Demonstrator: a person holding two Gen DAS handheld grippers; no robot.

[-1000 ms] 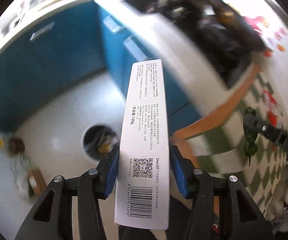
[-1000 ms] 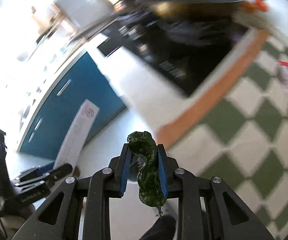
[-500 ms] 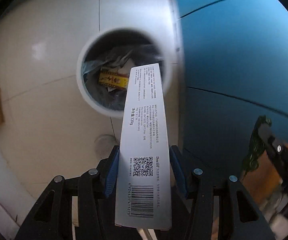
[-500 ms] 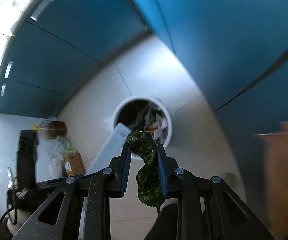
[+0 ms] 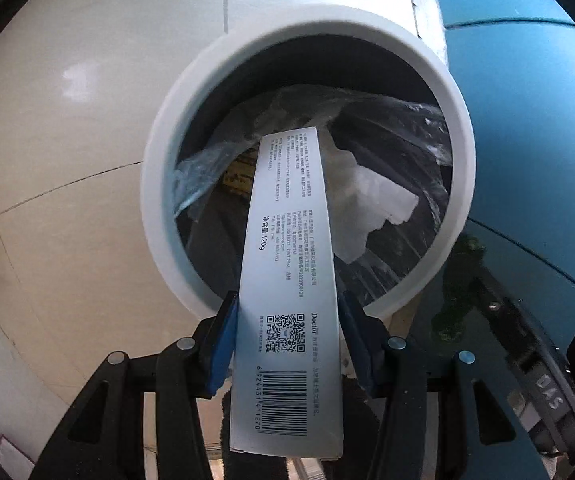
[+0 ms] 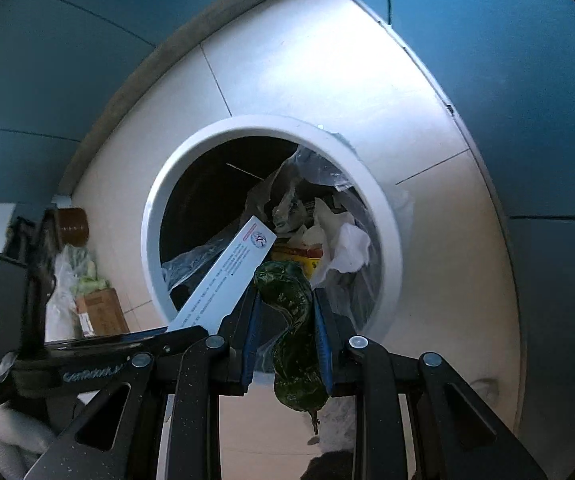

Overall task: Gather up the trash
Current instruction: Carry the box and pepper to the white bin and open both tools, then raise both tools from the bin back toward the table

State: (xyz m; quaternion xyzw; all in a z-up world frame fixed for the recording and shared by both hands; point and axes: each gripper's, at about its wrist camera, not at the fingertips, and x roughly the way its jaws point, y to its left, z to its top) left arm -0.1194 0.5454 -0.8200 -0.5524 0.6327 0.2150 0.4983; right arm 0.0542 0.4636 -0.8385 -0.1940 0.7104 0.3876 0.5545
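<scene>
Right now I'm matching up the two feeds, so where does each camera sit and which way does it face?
Left wrist: on the left gripper, looking down along its fingers at the trash bin; the white box is clamped between its blue pads.
Right wrist: on the right gripper, looking down at the same bin; it clamps a green pepper.
Shared: bin, box, pepper; each sees the other gripper.

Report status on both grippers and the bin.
Left gripper shut on white carton, its tip over the bin. Right gripper shut on green pepper, poised at bin rim. Nothing blocking the opening.
</scene>
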